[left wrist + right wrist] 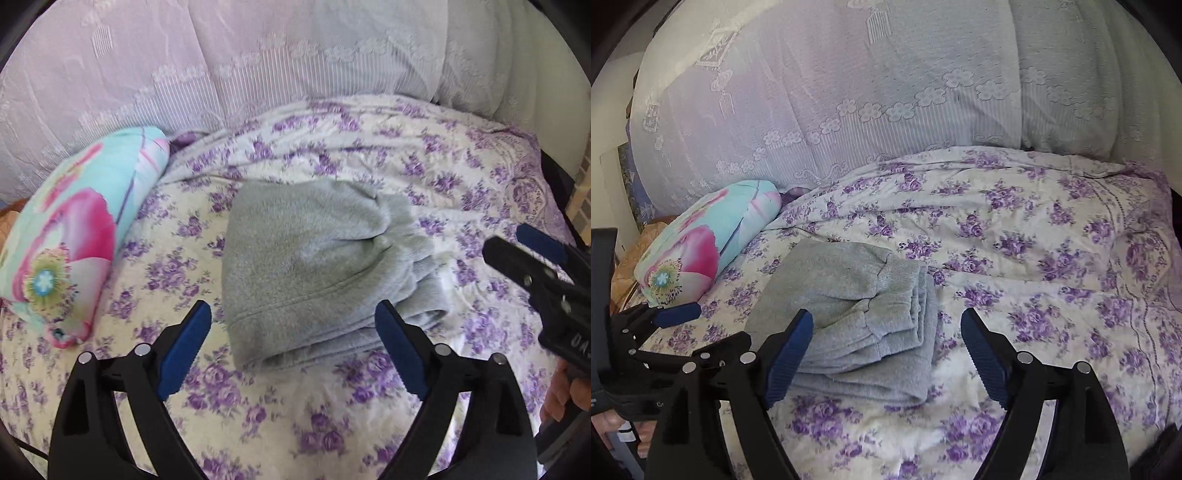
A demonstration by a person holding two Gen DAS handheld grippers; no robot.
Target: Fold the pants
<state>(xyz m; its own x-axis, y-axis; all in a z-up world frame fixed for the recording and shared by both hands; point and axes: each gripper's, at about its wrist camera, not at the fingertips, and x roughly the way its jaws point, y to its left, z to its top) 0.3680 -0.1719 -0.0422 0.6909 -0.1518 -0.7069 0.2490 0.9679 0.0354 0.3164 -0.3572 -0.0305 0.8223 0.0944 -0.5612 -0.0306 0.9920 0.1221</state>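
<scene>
The grey fleece pants [314, 266] lie folded in a compact stack on the floral bedspread [424, 166], ribbed cuffs on top at the right. My left gripper [293, 321] is open and empty, hovering just in front of the stack's near edge. In the right wrist view the pants [849, 314] sit left of centre, and my right gripper [886, 328] is open and empty, its left finger over the stack's near right corner. The right gripper also shows at the right edge of the left wrist view [524, 251].
A turquoise and pink flowered pillow [74, 229] lies left of the pants. Lace-covered pale cushions [258, 74] stand along the back of the bed. The bedspread stretches open to the right [1052, 258]. The left gripper shows at the right wrist view's left edge [668, 317].
</scene>
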